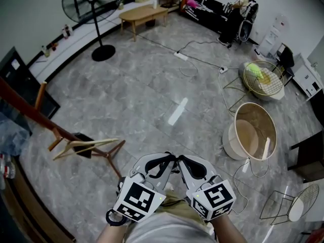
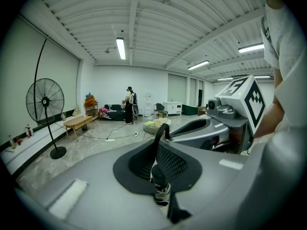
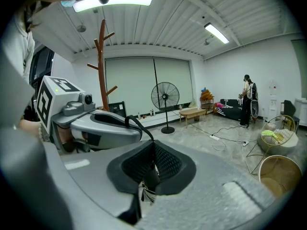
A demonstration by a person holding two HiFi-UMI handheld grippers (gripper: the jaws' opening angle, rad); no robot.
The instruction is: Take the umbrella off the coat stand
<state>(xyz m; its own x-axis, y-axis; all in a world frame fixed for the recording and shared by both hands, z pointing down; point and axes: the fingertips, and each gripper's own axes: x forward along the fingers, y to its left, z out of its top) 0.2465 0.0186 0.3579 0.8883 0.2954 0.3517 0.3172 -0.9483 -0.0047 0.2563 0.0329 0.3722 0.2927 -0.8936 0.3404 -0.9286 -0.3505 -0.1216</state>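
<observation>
No umbrella shows on the coat stand (image 3: 101,71) (part of it is out of frame). The left gripper (image 2: 160,145) and right gripper (image 3: 152,157) are both closed, empty and well away from it. Reaching in blind could topple the stand.

Bright ceiling strip lights (image 3: 115,0); floor (image 1: 177,111) glare; fisheye-warped, dark-vignetted edges.

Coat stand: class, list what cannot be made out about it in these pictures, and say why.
Head view: the coat stand is cut off above by the left edge, so whatever hangs there is unseen.
Right gripper view: its trunk's lower part is hidden behind the left hand-held gripper; no umbrella is discernible on the visible branches.
Left gripper view: the stand is out of frame.
</observation>
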